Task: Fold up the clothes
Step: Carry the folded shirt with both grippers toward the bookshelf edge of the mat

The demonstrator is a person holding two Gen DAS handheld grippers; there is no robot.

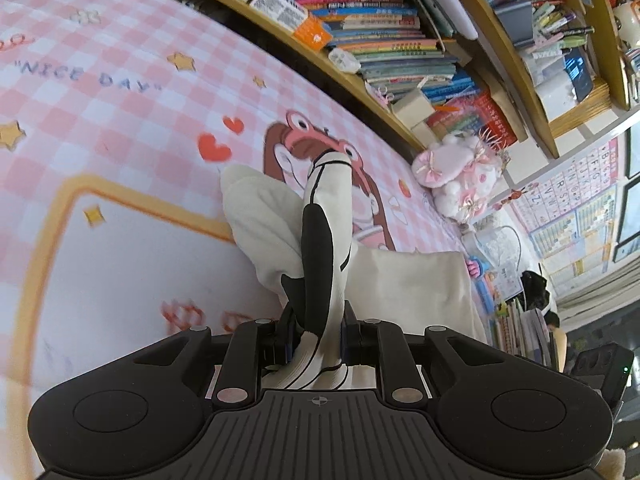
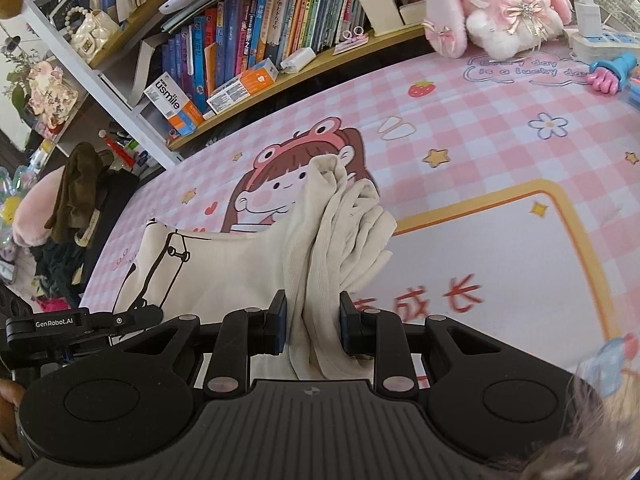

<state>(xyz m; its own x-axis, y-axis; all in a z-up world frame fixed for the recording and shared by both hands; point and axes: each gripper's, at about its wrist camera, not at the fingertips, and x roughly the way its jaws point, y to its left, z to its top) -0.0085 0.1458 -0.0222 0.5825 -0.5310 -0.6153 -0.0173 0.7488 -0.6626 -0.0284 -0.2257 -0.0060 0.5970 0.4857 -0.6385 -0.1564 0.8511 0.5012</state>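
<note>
Both grippers pinching the shirt over the mat

Left gripper (image 1: 314,344) and right gripper (image 2: 313,328) each clamp bunched cream shirt (image 2: 240,264), lifted above the pink mat (image 2: 500,128); bookshelf (image 2: 256,60) and plush bunny (image 2: 500,8) sit behind.

Pink checked mat (image 2: 460,112), plush rabbit (image 2: 496,4), power strip (image 2: 600,42), perhaps a toy (image 2: 612,74)

Crowded bookshelf (image 2: 256,52) behind pink checked tabletop (image 2: 480,128)

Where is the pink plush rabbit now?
The plush rabbit sits at the top right of the right wrist view, on the pink checked mat beside the bookshelf.
</note>
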